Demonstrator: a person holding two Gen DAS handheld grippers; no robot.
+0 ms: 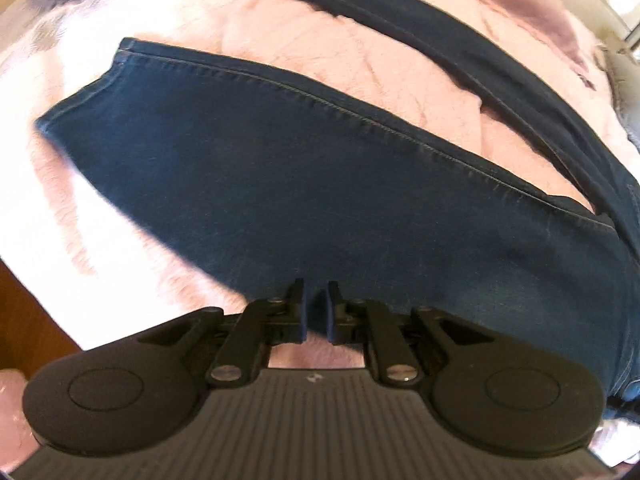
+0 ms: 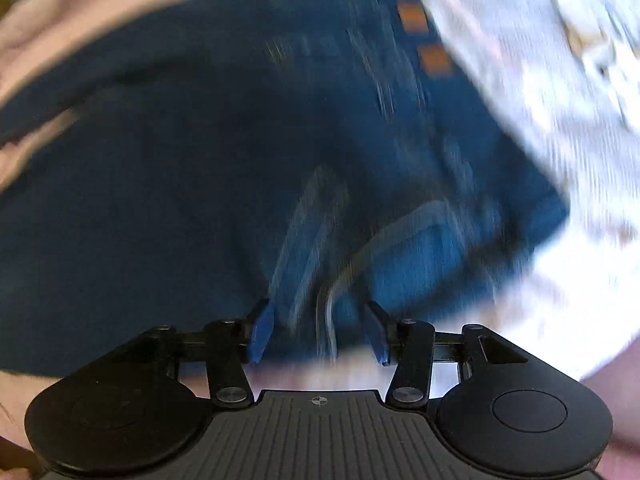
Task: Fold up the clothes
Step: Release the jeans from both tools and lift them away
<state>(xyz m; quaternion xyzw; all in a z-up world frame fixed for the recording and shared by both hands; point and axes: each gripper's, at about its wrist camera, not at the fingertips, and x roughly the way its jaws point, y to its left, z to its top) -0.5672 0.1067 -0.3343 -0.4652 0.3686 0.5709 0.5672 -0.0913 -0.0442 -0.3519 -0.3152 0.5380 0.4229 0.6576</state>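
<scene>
Dark jeans [image 1: 280, 176] lie spread across the pink fluffy blanket [image 1: 360, 60], legs apart. Left gripper [image 1: 316, 312] pinches a fold of denim between nearly closed jaws. Right gripper [image 2: 318, 332] hangs spread wide over the blurred waist, gripping nothing

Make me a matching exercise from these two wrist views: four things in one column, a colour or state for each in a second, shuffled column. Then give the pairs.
Things:
1. left gripper
2. right gripper
3. fluffy blanket
4. two patches on the jeans

Colours or states:
a. orange
b. jaws wide apart, nothing gripped
c. pale pink
d. jaws nearly together, pinching denim

Pairs: 1-d, 2-b, 3-c, 4-a
</scene>
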